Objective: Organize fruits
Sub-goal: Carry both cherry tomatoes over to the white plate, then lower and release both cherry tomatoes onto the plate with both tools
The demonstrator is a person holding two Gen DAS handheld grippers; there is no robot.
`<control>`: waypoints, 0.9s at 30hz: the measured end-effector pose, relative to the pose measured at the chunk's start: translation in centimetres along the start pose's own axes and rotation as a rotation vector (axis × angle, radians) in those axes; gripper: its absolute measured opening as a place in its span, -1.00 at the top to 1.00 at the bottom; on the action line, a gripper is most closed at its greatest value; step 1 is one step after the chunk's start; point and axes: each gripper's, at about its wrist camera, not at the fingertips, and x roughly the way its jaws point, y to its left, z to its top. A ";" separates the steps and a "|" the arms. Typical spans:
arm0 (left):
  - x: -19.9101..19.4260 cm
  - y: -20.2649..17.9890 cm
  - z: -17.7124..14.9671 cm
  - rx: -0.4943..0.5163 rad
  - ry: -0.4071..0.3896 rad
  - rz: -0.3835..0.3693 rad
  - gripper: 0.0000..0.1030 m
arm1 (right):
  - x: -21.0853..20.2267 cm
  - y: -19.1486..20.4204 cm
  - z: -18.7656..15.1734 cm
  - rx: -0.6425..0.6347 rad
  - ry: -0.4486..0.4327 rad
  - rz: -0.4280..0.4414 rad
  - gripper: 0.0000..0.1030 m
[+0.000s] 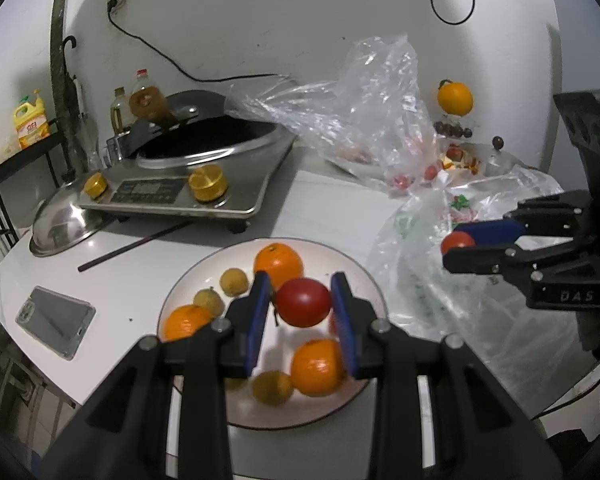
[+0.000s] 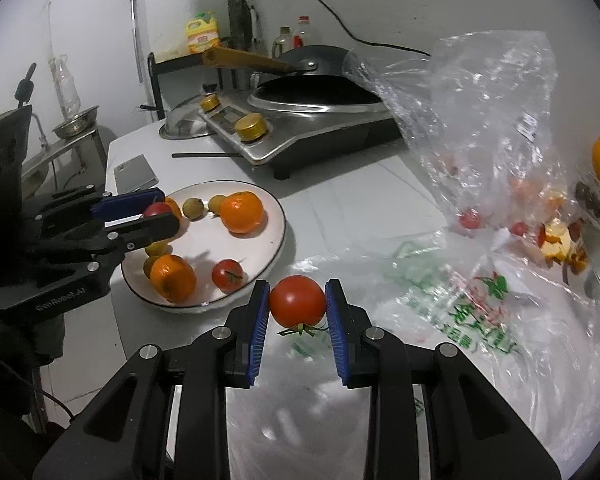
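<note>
My left gripper (image 1: pixel 300 280) is shut on a red tomato (image 1: pixel 303 303) and holds it above a white plate (image 1: pixel 204 268). The plate carries oranges (image 1: pixel 278 264), small yellow-brown fruits (image 1: pixel 233 282) and another tomato (image 2: pixel 227 275). My right gripper (image 2: pixel 297 285) is shut on a second red tomato (image 2: pixel 297 300), stem downward, over a crumpled plastic bag (image 2: pixel 440 300) just right of the plate (image 2: pixel 278 216). Each gripper also shows in the other's view: the right gripper (image 1: pixel 452 243) to the right of the plate, the left gripper (image 2: pixel 168 208) over the plate's left side.
A steel induction cooker (image 1: pixel 188 192) with a wok stands behind the plate, a metal lid (image 1: pixel 60 228) to its left. A phone (image 1: pixel 54 320) and a dark stick (image 1: pixel 136 246) lie on the white counter. A clear bag (image 1: pixel 364 112), a hanging orange (image 1: pixel 455 98) and a dish of peels (image 2: pixel 560 240) are at the back right.
</note>
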 end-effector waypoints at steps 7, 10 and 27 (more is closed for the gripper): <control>0.8 1.1 -0.8 0.004 0.008 -0.003 0.38 | 1.6 1.5 1.5 -0.030 0.009 0.010 0.41; 1.2 1.4 -1.0 0.011 0.012 0.002 0.38 | 2.5 2.1 2.2 -0.039 0.014 0.020 0.41; 3.9 2.8 -1.7 -0.025 0.072 -0.045 0.38 | 8.2 3.7 4.4 -0.043 0.070 0.059 0.41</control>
